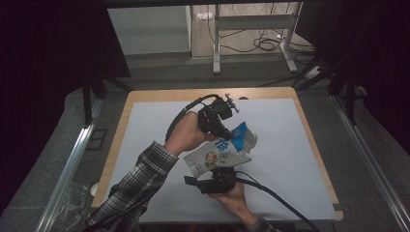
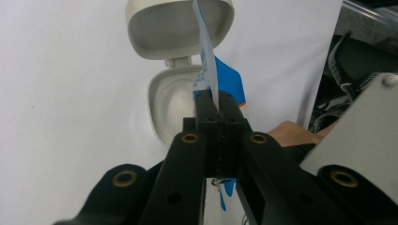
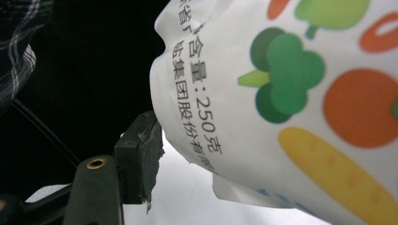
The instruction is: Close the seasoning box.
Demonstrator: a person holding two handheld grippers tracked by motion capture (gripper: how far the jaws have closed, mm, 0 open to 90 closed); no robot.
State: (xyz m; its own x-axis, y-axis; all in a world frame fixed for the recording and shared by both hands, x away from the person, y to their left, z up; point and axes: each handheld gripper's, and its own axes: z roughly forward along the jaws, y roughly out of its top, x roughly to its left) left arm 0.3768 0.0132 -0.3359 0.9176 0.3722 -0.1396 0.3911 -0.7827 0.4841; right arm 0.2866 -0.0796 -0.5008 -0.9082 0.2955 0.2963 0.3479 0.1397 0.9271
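The white plastic pouch printed with coloured vegetables and a blue top corner [image 1: 220, 153] hangs in the air above the middle of the table, held between both grippers with its long axis slanting from the lower left up to the right in the high view. The left gripper [image 1: 227, 134] comes at it from above, its jaws clenched flat on the thin upper edge of the pouch [image 2: 206, 56], the film standing up between the pads. The right gripper [image 1: 220, 175] sits directly beneath, and its jaws stand fairly wide around the bulging lower end of the pouch [image 3: 281, 93]; one pad [image 3: 150, 150] lies against the film, so it appears to be grasping the bottom. Straight below the pinched edge, in the left gripper view, sits a small off-white plastic box with its hinged lid thrown open [image 2: 171, 110], so any tipping of the pouch would turn about the upper grip, toward that box. The surface is a pale sheet [image 1: 290, 145] over a wooden tabletop [image 1: 145, 94], with a dim room, a desk frame [image 1: 251, 34] and cables on the floor beyond.
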